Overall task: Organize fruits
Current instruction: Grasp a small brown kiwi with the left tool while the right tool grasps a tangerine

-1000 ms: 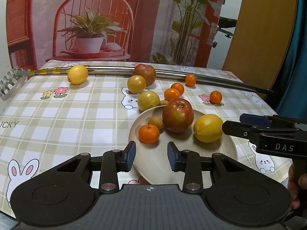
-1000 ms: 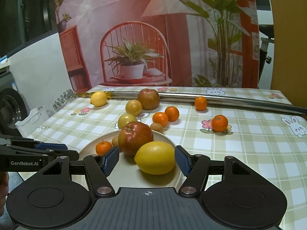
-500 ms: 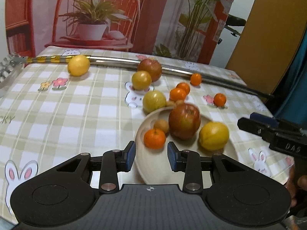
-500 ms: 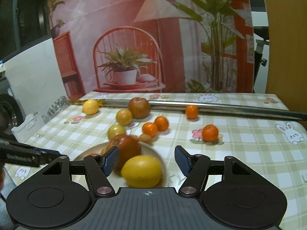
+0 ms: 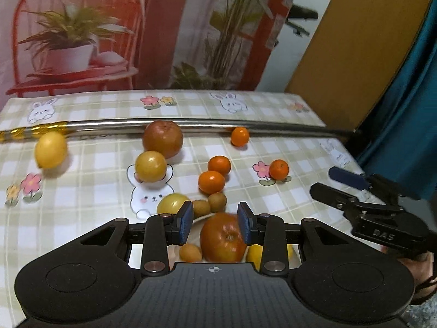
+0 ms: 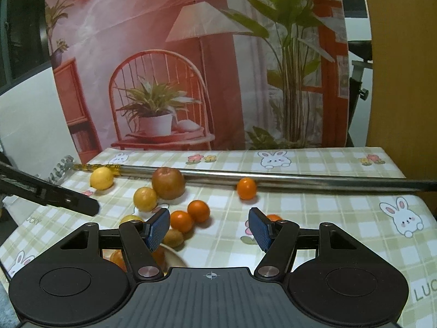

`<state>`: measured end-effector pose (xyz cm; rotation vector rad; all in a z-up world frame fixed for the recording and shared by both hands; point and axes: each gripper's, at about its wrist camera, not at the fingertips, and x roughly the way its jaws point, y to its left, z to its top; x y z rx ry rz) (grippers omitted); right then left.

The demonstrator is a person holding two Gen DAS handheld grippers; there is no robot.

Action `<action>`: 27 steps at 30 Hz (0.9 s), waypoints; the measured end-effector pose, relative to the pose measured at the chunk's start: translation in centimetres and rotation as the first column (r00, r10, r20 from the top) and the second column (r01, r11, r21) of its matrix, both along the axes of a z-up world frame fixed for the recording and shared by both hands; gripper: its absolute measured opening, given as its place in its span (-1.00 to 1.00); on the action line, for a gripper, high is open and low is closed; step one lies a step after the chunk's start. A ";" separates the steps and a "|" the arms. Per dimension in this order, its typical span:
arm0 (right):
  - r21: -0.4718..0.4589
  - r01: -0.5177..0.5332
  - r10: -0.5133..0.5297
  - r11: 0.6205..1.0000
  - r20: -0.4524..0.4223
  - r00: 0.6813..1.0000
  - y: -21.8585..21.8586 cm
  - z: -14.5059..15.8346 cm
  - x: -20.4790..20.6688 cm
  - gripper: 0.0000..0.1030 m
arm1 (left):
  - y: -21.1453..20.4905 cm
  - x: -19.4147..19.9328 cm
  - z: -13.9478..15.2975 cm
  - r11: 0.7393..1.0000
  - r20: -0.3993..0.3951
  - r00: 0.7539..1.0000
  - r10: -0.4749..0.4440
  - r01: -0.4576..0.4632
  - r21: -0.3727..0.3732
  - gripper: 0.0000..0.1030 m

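I'm looking at a printed backdrop (image 6: pixel 191 54) hanging at 12 o'clock, showing a red chair, potted plant and lamp. A tan wooden panel (image 5: pixel 355 54) is standing at 2 o'clock, teal curtain (image 5: pixel 409 109) beside it.

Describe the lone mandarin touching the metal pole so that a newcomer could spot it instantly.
Find the long metal pole lying across the far side of the checked tablecloth. One small mandarin rests against its near side, right of the big brownish apple; the other mandarins lie nearer, away from the pole.
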<state>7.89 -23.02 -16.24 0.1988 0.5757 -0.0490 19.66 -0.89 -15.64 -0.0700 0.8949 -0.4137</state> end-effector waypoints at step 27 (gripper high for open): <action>0.111 0.086 -0.082 0.990 -0.043 0.996 -5.2 -3.3 1.0 0.18 | -6.8 9.9 -8.3 0.990 -0.283 0.957 -0.061 0.095 0.107 -0.33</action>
